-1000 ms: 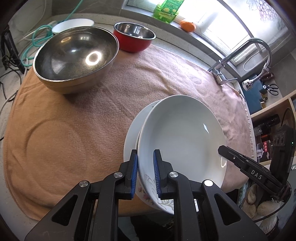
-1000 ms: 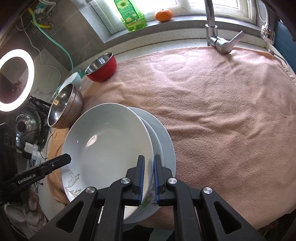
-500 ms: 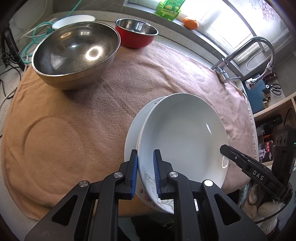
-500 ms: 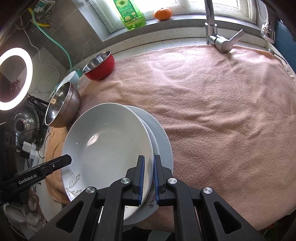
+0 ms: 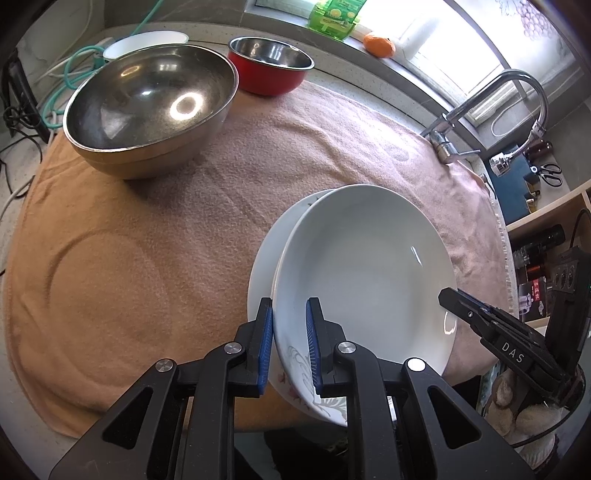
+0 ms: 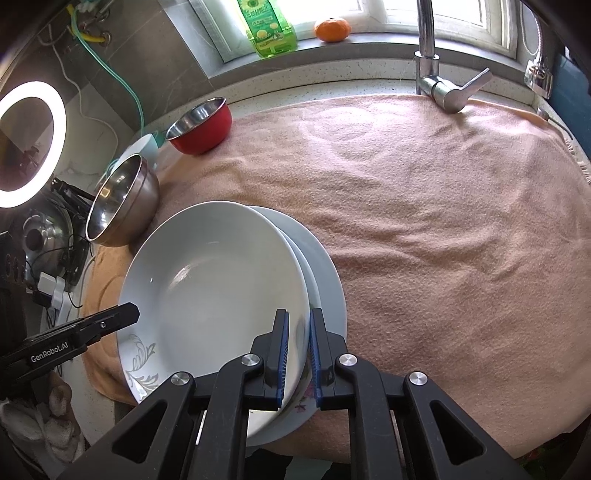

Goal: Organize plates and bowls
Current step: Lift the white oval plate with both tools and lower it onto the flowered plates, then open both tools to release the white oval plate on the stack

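A stack of 2 white plates sits at the near edge of the counter, the deep top plate (image 5: 364, 280) nested on a flatter lower plate (image 5: 264, 266) whose rim shows on one side; in the right wrist view the top plate (image 6: 218, 291) carries a grey leaf pattern near its rim, and the lower plate (image 6: 328, 280) peeks out to the right of it. The left gripper (image 5: 290, 347) has its blue-padded jaws closed narrowly over the near rim of the stack, 1 pad on each side. The right gripper (image 6: 296, 356) is likewise clamped on the rim from the opposite side of the stack, jaws nearly together with the plate edge between the pads. Both plates overhang the front edge of the peach towel (image 6: 443, 229) that covers the counter. Well apart from the stack, toward the far left of the towel, stands a large steel bowl (image 5: 151, 107), and just beyond it a red bowl (image 5: 271, 70) with a steel interior, with a white bowl (image 5: 147, 38) partly hidden behind the steel one. A chrome faucet (image 6: 432, 70) rises at the back edge, and a green bottle (image 6: 267, 27) and an orange (image 6: 331, 28) rest on the windowsill.
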A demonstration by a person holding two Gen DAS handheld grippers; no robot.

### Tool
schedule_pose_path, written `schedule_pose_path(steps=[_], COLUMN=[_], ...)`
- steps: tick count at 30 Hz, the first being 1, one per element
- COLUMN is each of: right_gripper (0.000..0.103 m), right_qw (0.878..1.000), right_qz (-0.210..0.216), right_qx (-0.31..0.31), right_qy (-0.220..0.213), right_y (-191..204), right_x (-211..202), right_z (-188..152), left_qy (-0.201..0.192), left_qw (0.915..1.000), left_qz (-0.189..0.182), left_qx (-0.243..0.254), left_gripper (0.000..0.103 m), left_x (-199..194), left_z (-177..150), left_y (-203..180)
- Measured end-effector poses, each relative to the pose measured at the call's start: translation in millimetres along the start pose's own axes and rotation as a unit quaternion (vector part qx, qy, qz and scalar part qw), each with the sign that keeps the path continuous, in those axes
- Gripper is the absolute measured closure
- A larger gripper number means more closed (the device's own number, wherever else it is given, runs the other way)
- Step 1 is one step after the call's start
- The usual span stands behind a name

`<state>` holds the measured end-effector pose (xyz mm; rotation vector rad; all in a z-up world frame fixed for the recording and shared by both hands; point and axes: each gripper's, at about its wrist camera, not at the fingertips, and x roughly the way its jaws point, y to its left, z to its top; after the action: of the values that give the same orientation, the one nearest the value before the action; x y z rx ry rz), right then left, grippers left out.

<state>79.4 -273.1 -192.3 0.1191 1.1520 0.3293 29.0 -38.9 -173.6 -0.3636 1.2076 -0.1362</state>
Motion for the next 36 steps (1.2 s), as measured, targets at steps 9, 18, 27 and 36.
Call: schedule_pose_path(steps=[9,18,27,36], right_gripper=[0.09,0.09,0.09,0.089], right_qw=[1.0,1.0,1.0,1.0], right_qz=[-0.011,-0.009,-0.01,-0.014], right_qx=[-0.001,0.006,0.009,0.015], right_qy=[0.0,-0.001,-0.006,-0.013], right_y=[-0.2,-0.9,-1.2,0.2], right_x=[-1.2,-1.3,-4.2,-8.7], right_z=[-1.6,-1.7,-0.5,2.9], left_qy=[-0.002,-0.023,-0.02,-0.023], left_qw=[1.0,0.9997,0.9997,0.9996], left_qz=[0.001,0.007,0.009,0.002], left_qx=[0.006,0.006,-0.004,-0.014], left_gripper=[0.089,0.089,0.089,0.088], left_x=[0.1,-12.5,-14.0,-20.8], left_z=[-1.0,2.3,-1.0,-2.0], left_y=[-1.8,2.7,10.5,16.6])
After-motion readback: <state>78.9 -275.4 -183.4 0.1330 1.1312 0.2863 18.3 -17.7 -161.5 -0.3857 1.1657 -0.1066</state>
